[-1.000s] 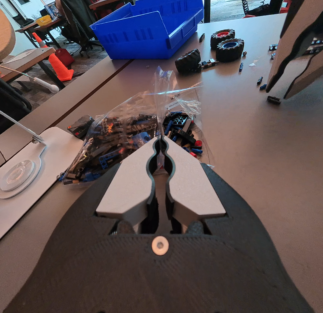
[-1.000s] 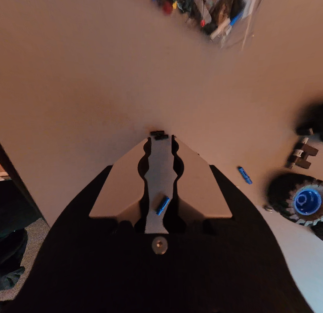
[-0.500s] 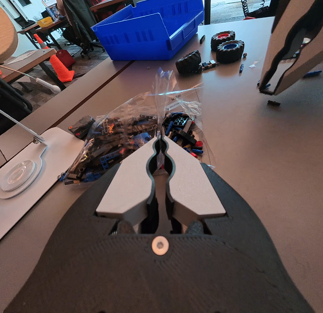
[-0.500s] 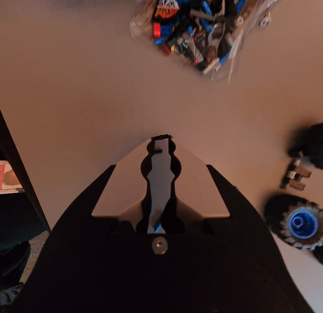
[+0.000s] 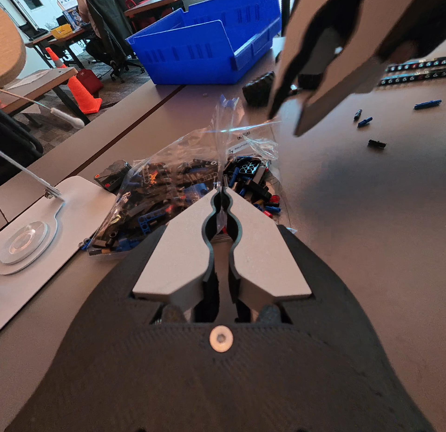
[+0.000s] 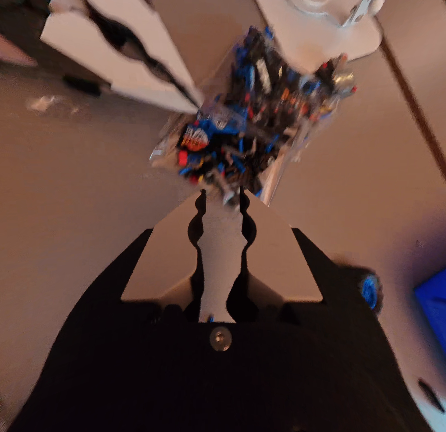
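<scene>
In the left wrist view, the left gripper [image 5: 221,191] pinches a clear bag of building pieces [image 5: 169,191] lying on the tabletop [image 5: 362,227], jaws closed on the plastic, while the blurred right wrist view shows the right gripper [image 6: 222,194] above that bag [image 6: 253,130], jaws parted and empty.

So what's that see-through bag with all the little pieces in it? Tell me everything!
The bag is clear, crinkly plastic, stuffed with small black, blue and red building pieces. It lies on the grey table, one end over a white pad. Its top is torn open and some pieces have spilled out beside it. The left tongs are shut on a flap of the plastic, pulling it up. The right tongs hang open above it, not touching.
</scene>
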A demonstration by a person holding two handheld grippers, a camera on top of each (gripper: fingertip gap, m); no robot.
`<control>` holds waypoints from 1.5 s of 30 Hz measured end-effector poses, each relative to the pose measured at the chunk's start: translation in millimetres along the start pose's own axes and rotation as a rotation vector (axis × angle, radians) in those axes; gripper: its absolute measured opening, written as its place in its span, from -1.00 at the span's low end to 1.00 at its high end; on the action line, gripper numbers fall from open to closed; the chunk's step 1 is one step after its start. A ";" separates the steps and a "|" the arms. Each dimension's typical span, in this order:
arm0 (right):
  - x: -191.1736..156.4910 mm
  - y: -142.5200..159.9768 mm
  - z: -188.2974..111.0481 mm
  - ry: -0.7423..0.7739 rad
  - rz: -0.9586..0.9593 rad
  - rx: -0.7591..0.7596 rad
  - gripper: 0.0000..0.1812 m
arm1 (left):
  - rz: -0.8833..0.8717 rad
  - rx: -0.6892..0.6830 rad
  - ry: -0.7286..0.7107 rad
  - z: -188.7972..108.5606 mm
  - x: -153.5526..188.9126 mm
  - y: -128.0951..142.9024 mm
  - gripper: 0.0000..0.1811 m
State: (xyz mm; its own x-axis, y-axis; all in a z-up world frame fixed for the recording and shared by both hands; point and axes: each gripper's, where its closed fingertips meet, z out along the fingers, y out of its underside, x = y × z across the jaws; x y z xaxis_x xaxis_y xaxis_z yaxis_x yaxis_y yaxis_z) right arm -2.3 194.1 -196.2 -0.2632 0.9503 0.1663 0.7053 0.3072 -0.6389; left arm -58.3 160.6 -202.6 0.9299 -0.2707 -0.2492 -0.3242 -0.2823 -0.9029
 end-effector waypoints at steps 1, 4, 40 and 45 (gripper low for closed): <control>-7.4 13.5 -9.8 -0.027 0.010 -0.026 -0.70 | 0.005 -0.004 0.003 0.8 1.3 0.2 -1.00; -27.0 56.0 -31.4 -0.084 0.033 -0.093 -0.70 | 0.018 -0.011 0.010 2.4 4.4 0.6 -1.00; -5.1 107.5 -48.0 0.014 0.169 -0.164 -0.75 | 0.009 0.010 0.015 1.6 5.0 -2.8 -1.00; -16.1 139.7 -41.9 -0.028 0.199 -0.217 -0.84 | -0.001 0.022 0.010 0.1 3.2 -4.3 -1.00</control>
State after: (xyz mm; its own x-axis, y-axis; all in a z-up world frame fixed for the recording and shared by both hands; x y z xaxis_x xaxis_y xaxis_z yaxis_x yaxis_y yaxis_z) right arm 128.0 223.9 -256.7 -0.1220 0.9920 0.0310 0.8683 0.1219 -0.4808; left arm -53.9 161.0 -199.6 0.9284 -0.2798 -0.2446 -0.3190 -0.2622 -0.9108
